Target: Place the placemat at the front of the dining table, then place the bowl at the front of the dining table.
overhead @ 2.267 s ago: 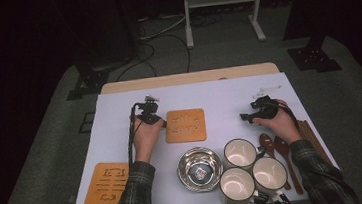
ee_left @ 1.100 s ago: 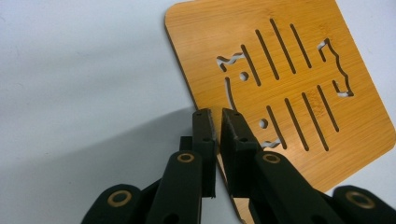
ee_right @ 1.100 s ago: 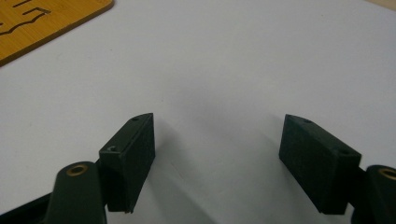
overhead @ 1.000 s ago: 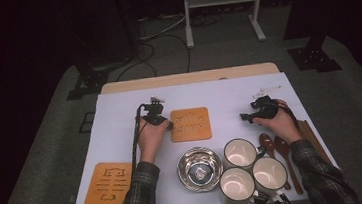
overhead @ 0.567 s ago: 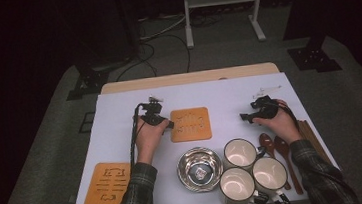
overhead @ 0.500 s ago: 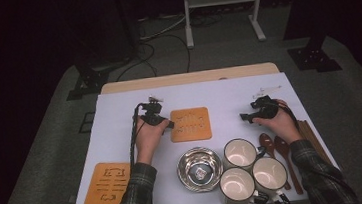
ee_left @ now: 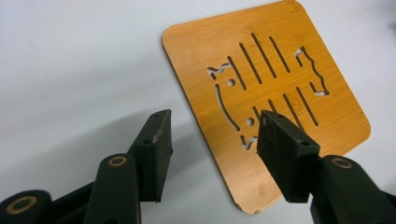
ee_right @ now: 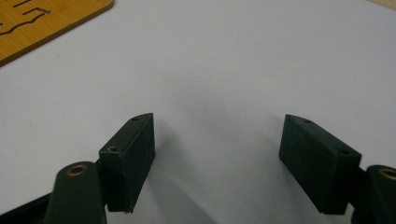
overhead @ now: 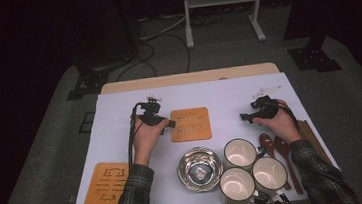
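White table cover (overhead: 120, 113) lies under both hands. Left gripper (ee_left: 212, 140) has just been opening its jaws; they now stand half apart over the near edge of the wooden mat (ee_left: 266, 93), not squeezing it. That mat lies flat, just ahead of this gripper. Right gripper (ee_right: 217, 149) is wide open, holding nothing, well away. From above, cups (overhead: 242, 154) sit nearer the person.

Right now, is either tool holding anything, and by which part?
Nothing is held. The left tool has just been opening, its jaws apart around the edge of the flat orange bamboo trivet. The right tool is open.
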A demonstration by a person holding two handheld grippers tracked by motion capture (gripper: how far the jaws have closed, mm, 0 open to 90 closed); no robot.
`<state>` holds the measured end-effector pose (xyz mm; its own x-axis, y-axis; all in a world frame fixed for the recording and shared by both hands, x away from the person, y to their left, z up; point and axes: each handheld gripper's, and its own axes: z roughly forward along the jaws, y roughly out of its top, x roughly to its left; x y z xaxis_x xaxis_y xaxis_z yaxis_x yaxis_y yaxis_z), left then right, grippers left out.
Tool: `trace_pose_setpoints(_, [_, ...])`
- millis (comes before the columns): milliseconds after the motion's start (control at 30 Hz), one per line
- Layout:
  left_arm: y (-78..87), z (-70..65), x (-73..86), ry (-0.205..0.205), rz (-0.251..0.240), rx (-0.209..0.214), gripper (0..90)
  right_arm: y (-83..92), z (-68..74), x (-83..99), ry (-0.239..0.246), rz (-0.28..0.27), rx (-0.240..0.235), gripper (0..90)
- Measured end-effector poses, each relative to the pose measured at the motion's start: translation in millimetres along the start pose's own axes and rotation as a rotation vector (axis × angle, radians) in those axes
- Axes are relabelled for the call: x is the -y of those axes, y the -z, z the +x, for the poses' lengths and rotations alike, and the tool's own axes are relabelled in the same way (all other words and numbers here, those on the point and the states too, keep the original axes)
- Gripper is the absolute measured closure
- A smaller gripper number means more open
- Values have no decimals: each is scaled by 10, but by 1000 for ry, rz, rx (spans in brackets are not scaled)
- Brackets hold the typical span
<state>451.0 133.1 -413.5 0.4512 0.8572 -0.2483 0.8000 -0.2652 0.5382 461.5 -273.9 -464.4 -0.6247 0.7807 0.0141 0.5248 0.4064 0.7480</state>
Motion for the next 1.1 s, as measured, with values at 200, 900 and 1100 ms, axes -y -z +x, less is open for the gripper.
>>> trace_pose_setpoints(200, [30,-5,7,-15,-8,12,373,1,1,0,0,0,1,251])
trace_pose_setpoints(900, [171,-76,122,-57,-24,32,311,1,5,3,7,-3,5,252])
trace_pose_setpoints(1100, [202,-92,152,-66,-28,36,310,2,6,3,6,-3,5,251])
